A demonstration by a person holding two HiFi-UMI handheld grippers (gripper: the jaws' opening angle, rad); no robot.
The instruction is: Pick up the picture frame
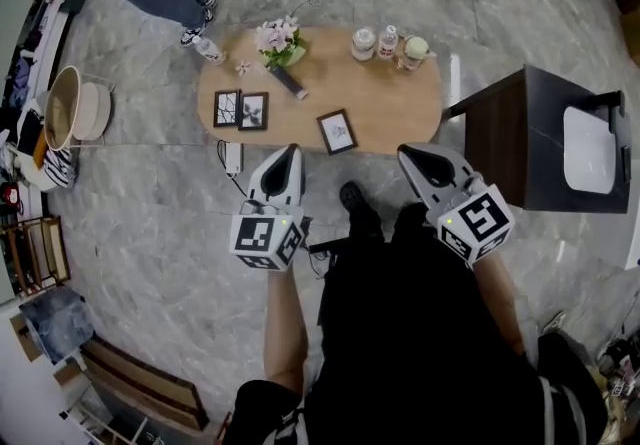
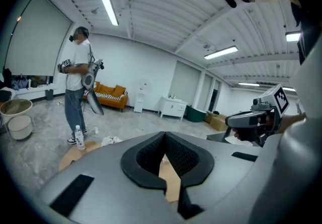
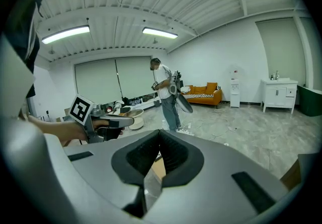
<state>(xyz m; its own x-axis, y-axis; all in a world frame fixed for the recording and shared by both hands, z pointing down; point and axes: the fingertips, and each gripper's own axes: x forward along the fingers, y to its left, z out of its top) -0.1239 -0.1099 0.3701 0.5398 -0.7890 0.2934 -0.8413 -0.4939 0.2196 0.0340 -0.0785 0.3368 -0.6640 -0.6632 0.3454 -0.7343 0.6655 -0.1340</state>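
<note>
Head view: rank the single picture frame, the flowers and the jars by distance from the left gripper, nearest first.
1. Single picture frame, near edge of the table, just ahead of the left gripper.
2. Flowers, far edge.
3. Jars, far edge, right.

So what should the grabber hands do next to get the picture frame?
Probably reach the left gripper forward toward the picture frame that sits alone near the table's front edge, opening its jaws on the way. That gripper hangs short of the table, and its jaws are shut with nothing between them, so it can't grab anything yet.
</note>
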